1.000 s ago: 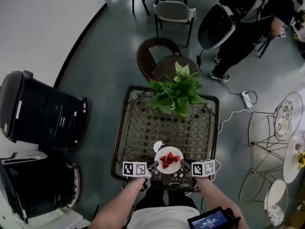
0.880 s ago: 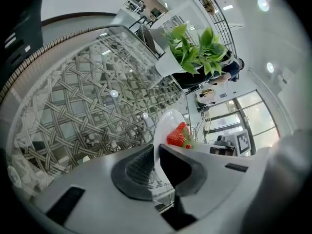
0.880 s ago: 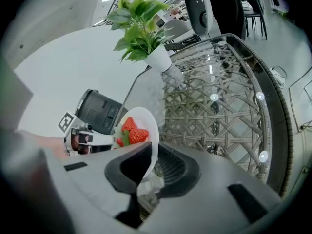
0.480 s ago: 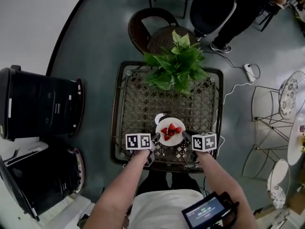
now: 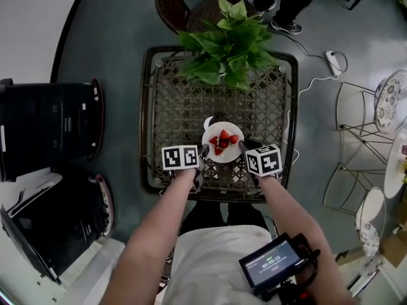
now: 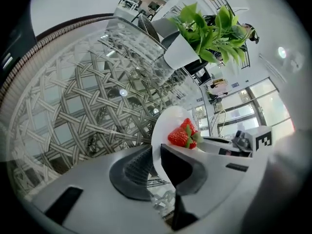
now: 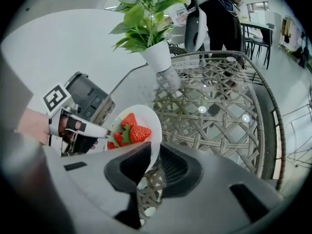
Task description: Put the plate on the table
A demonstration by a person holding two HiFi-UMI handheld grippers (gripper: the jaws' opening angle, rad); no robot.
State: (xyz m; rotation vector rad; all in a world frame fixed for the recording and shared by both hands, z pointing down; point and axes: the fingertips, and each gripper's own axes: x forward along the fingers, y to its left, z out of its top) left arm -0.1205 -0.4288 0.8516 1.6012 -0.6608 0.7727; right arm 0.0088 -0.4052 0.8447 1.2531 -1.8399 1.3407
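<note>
The plate (image 5: 224, 156) of strawberries (image 5: 222, 140), stiff, smooth and breakable, seems to rest on the table (image 5: 147, 107) at your side of the potted plant (image 5: 226, 53); hold its thin rim. Your left gripper (image 6: 157, 162) is opening around this rim, and your right gripper (image 7: 155, 160) pinches the opposite edge.

A leafy potted plant (image 5: 226, 40) stands near a brown wicker chair (image 5: 175, 5); black bins (image 5: 44, 129) sit left, a power strip (image 5: 331, 63) lies right.
</note>
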